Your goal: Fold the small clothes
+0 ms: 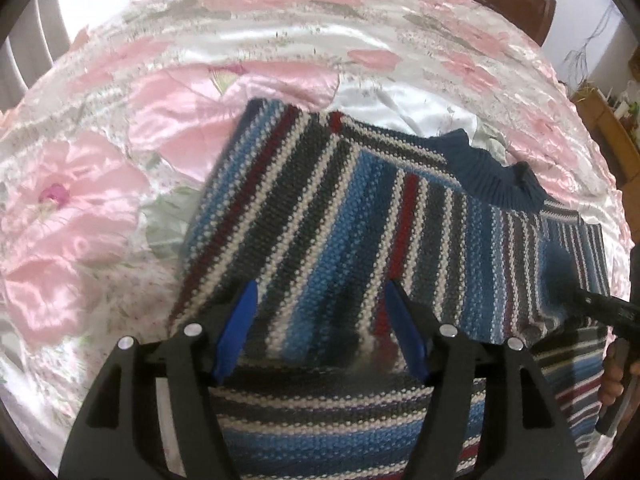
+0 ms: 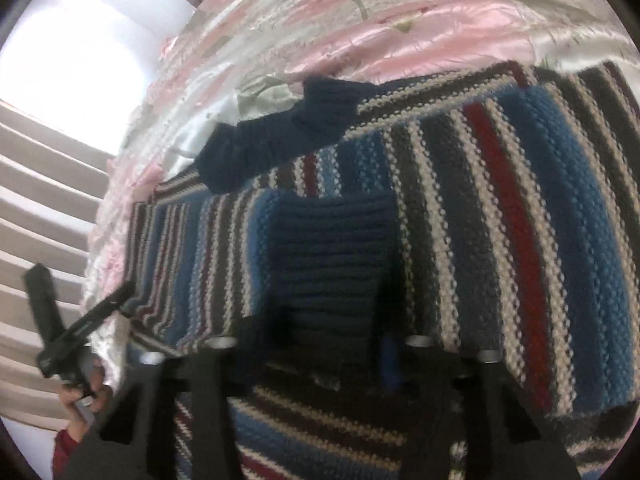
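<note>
Sweater [image 1: 340, 216] mid-frame on bed [image 1: 120, 140], partly folded: sleeve cuff [image 2: 332, 256] laid over the body, lower part doubled. Left tool [image 1: 320, 320] wide, nothing gripped. Right tool [image 2: 316, 344] blurred, can't tell. Final folds remain.

Striped knit sweater [image 1: 320, 216], navy collar, partly folded on floral bedspread [image 1: 100, 200].

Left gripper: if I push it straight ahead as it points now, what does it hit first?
The striped sweater. The left gripper has open jaws already over the knit, so it likely meets the fabric at once; depth is unclear.
</note>
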